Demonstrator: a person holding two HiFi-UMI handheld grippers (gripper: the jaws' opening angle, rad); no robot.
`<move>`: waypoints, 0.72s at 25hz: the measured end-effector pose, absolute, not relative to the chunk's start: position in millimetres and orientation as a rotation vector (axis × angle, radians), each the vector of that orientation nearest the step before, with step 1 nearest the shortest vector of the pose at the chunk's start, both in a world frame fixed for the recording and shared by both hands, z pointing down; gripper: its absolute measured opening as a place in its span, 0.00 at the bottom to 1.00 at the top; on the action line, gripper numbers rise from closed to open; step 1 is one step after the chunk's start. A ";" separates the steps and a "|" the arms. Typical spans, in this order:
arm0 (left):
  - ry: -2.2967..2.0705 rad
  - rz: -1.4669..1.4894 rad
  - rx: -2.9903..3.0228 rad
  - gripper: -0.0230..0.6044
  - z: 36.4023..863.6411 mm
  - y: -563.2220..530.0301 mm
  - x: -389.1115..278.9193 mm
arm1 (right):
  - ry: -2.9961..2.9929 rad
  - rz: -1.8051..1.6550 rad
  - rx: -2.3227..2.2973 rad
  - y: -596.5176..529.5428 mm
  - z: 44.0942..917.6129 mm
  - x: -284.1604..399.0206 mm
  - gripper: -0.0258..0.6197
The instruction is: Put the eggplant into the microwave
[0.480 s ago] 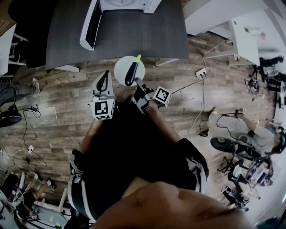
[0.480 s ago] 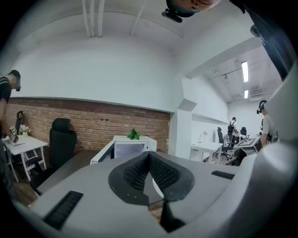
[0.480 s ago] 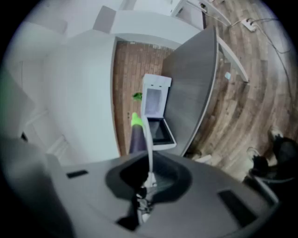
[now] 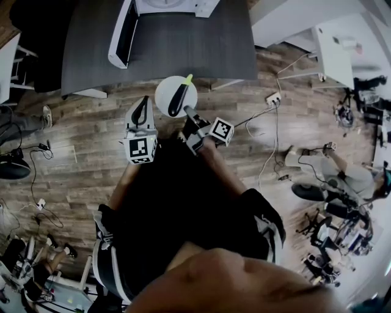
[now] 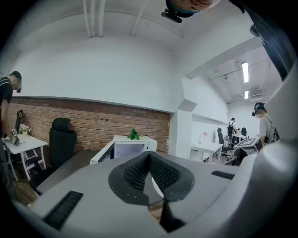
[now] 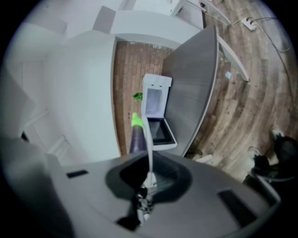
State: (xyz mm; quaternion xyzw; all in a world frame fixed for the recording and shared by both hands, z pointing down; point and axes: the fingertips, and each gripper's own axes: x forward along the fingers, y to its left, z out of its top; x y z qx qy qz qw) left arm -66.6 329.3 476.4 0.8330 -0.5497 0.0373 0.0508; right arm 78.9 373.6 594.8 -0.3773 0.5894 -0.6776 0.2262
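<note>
My right tool (image 4: 187, 114) is pinched shut on the near rim of the plate (image 4: 164, 92), holding it out ahead of me over the floor (image 4: 79, 153); the eggplant (image 4: 178, 99) lies on that plate, green stem pointing away towards the surface (image 4: 183, 49); my left tool (image 4: 143, 105) hangs just beside the plate on its left, pads pressed together at the tips with nothing between them, and as far as I can tell it touches neither plate nor eggplant.

Against half a second ago the plate has crept only a touch nearer the surface's edge; my tools sit much as they did; I judge I am mid-carry and going slowly, with the eggplant well short of the microwave (image 4: 208, 7), which stands at the far side of the surface with its door (image 4: 121, 36) swung open.

The head view gives the layout from above, the round plate with the eggplant across it and both tools side by side, but not the grip itself; the right gripper view does, with the plate edge-on as a thin white line running out from between the jaws, the eggplant beside it, and the open microwave beyond, roughly in line; the left gripper view shows its own pads meeting, and a green thing (image 5: 133, 135) on top of the microwave that the head view cuts off.
</note>
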 end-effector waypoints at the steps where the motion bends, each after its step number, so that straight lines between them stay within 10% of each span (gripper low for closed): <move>1: -1.673 0.112 2.535 0.10 476.6 328.3 -67.6 | 1.620 -1.868 -1.039 372.4 595.1 78.7 0.10; 18: -1.643 0.083 2.548 0.10 466.5 306.5 -101.4 | 1.571 -1.831 -1.058 350.9 588.2 57.1 0.10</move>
